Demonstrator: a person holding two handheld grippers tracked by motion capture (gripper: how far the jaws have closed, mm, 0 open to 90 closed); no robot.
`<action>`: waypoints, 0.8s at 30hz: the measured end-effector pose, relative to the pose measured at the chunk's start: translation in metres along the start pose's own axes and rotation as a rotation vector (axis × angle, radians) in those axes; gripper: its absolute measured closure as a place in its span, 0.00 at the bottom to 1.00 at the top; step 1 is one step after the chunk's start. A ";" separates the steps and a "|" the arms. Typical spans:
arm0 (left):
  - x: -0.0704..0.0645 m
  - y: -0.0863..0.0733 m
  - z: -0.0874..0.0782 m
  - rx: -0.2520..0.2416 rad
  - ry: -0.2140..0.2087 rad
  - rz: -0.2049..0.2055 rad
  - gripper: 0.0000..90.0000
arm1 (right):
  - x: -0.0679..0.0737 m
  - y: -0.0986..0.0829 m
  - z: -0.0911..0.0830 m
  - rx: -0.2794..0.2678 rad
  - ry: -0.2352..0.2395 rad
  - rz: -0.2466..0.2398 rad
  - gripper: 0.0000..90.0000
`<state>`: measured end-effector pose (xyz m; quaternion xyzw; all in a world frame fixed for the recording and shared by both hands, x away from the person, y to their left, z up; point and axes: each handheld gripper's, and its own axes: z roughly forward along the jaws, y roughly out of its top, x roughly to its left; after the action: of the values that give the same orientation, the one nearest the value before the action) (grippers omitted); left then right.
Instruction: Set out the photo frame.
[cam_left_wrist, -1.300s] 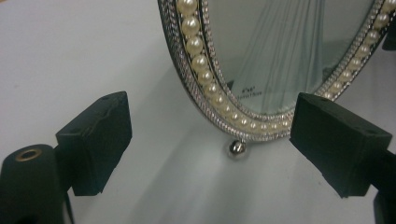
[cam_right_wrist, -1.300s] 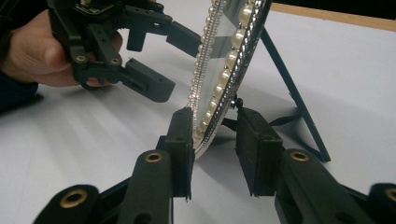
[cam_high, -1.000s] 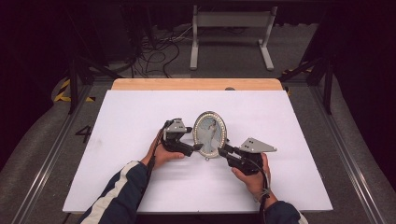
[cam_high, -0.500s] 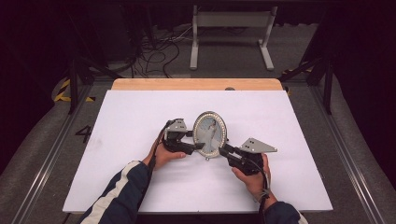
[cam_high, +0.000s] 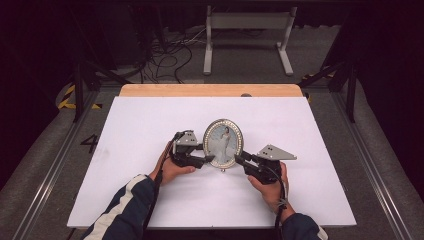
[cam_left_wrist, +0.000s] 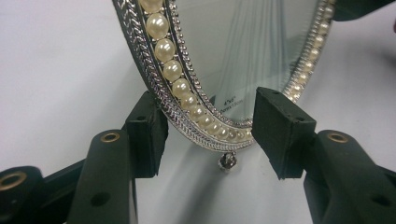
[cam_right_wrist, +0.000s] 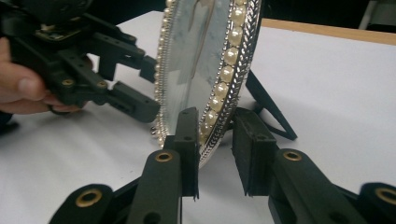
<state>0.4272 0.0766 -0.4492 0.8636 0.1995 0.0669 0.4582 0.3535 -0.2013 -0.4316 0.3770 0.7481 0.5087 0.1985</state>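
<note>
I've got the oval pearl-rimmed silver picture frame (cam_high: 223, 143) upright; left gripper (cam_left_wrist: 208, 133) jaws apart at its seven o'clock rim, right gripper (cam_right_wrist: 215, 140) jaws apart astride its five o'clock rim; I should close evenly.

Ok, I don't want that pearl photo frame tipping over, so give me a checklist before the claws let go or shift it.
1. Photo frame upright on the white table: ok.
2. Back stand swung out, foot on the table: ok.
3. Left claw straddles the lower rim, jaws wide, front pad clear of the glass: not ok as a grip.
4. Right claw straddles the rim edge; a gap shows at the rear pad: not ok.
5. Frame's bottom bead resting on the table: cannot tell.
</note>
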 end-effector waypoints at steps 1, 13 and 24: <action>-0.003 0.000 0.000 0.006 0.002 0.014 0.52 | -0.001 0.000 0.000 -0.002 -0.006 0.006 0.80; -0.016 -0.002 -0.006 0.032 0.015 0.037 0.50 | -0.003 0.000 0.003 -0.010 -0.012 0.010 0.81; -0.014 0.000 -0.015 -0.035 0.061 0.028 0.49 | 0.000 0.002 -0.004 -0.023 -0.030 -0.029 0.81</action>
<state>0.4102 0.0823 -0.4398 0.8557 0.2001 0.1029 0.4659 0.3519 -0.2034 -0.4282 0.3716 0.7444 0.5087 0.2215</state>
